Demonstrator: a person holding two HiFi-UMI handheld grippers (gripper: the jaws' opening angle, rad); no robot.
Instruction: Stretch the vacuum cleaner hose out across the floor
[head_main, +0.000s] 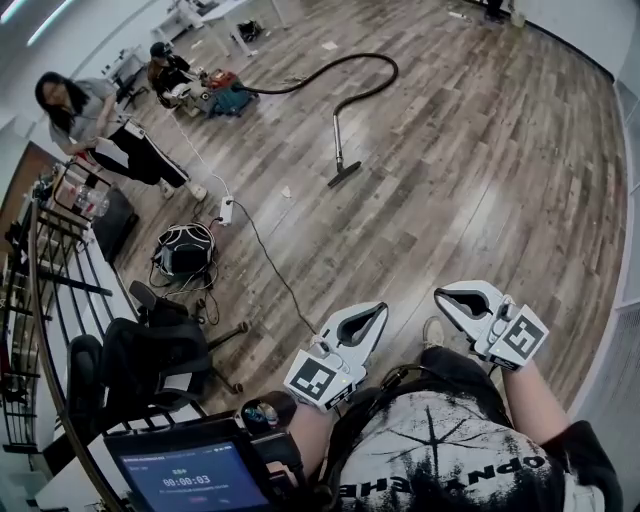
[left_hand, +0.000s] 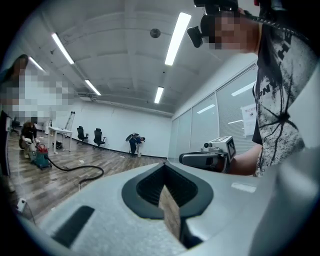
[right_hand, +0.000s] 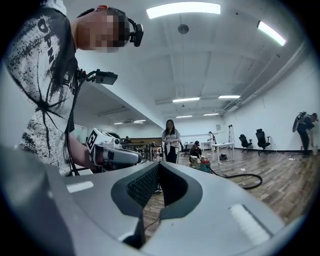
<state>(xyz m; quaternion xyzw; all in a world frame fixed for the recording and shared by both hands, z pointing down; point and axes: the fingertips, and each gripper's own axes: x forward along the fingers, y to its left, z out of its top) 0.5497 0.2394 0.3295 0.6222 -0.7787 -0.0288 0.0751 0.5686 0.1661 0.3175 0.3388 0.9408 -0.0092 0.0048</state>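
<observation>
1. Standing well away from the work, the person holds the left gripper (head_main: 380, 308) and the right gripper (head_main: 440, 294) up in front of the chest, side by side but apart.
2. Both grippers have their jaws pressed fully together. Neither gripper view shows anything between them, only the wooden floor (head_main: 480, 180) and the far room beyond the tips.
3. The vacuum cleaner (head_main: 228, 98) sits far off across the room, right beside a crouching person (head_main: 165, 70), with a standing person (head_main: 90, 120) near.
4. The hose (head_main: 330, 70) leaves the cleaner, swings out, curls round in a tight bend and drops into the wand (head_main: 338, 130). The wand ends at the floor nozzle (head_main: 345, 175), which rests on the boards, so the hose lies looped rather than stretched.
5. By the look of it the task has not begun; the step in hand is the approach.
6. The next move likely calls for walking over, clear of the power strip (head_main: 226, 210) and its cable. One gripper then needs to open and close on the wand or on the hose near the bend.
7. From there, a steady pull away from the cleaner should straighten the loop. It wants to be gentle, or the cleaner may simply roll along behind.
</observation>
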